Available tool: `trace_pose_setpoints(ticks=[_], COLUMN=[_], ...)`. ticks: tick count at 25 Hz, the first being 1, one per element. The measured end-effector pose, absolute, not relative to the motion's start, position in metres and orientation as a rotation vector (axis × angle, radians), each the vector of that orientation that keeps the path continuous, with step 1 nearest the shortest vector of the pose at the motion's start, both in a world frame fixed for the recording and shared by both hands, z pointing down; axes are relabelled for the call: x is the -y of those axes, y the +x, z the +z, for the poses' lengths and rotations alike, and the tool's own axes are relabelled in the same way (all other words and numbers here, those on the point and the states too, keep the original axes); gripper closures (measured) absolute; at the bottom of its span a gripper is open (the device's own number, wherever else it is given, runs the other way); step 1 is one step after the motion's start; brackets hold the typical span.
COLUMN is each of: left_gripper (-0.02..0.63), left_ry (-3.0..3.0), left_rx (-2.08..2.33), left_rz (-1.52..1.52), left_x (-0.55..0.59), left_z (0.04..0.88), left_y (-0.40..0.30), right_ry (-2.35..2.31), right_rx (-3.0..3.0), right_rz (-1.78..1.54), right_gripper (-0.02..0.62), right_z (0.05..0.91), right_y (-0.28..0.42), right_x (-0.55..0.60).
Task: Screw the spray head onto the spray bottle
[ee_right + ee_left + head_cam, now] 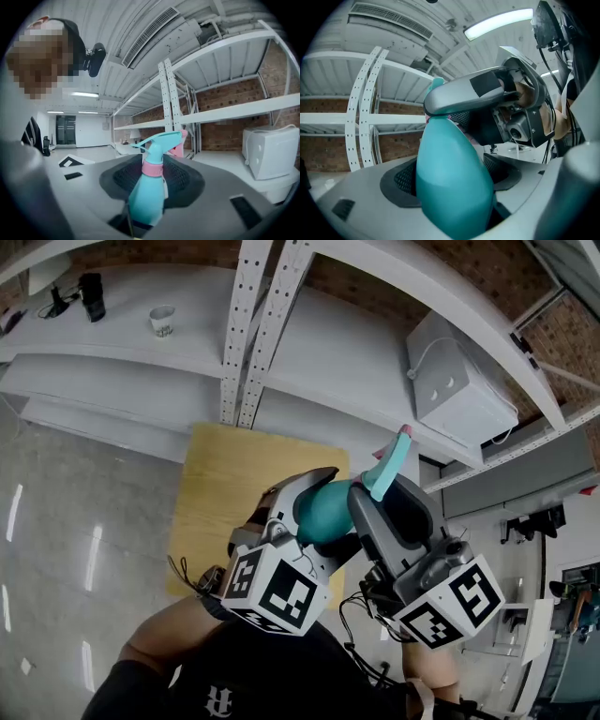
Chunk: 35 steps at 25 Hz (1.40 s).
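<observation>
Spray bottle [452, 187]: teal
Spray head [157, 139]: teal, pink collar [152, 168] (pink tip too, on my feed)
Marker cubes [281, 592]: black-and-white squares
Surface [225, 484]: yellow wood

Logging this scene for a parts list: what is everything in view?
spray bottle: one, teal, held between both grippers
spray head: one, teal with pink collar, on the bottle
board: one, yellow wood, below the grippers
shelf rack: one, white, behind the board
box: one, white, right on the shelf
cup: one, white, left on the shelf
left gripper: one, grey, shut on the bottle's body
right gripper: one, grey, shut on the bottle nearer the head
</observation>
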<state>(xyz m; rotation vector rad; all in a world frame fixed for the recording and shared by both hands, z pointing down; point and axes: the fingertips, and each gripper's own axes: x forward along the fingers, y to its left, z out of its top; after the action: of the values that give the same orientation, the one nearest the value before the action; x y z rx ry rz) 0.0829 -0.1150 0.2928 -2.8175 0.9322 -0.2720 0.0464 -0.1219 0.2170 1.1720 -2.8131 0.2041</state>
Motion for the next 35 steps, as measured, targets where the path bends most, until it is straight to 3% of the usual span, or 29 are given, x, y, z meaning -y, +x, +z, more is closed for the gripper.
trace_pose_setpoints(ticks=[22, 28, 31, 35], left_gripper=[0.212, 0.212, 0.212, 0.212], left_ry=[-2.865, -2.889, -2.922, -2.944], left_rx=[-0.846, -0.644, -0.513, -0.432], left_rz=[-0.062, -0.064, -0.052, -0.058], left_x=[0.116, 0.098, 0.082, 0.068], left_z=[0.272, 0.260, 0.253, 0.248], left_y=[0.075, 0.068, 0.068, 0.071], right_ry=[1.108, 0.999, 0.881, 0.815], right_rx=[2.868, 3.324, 3.473, 3.278], right_rz=[0.062, 0.020, 0.283, 0.498], right_gripper=[0.465, 0.466, 0.466, 0.466], right_z=[0.197, 0.112, 0.107, 0.153], right_y=[0.041, 0.120, 0.154, 0.131], right_x=[0.076, 0.059, 0.104, 0.164])
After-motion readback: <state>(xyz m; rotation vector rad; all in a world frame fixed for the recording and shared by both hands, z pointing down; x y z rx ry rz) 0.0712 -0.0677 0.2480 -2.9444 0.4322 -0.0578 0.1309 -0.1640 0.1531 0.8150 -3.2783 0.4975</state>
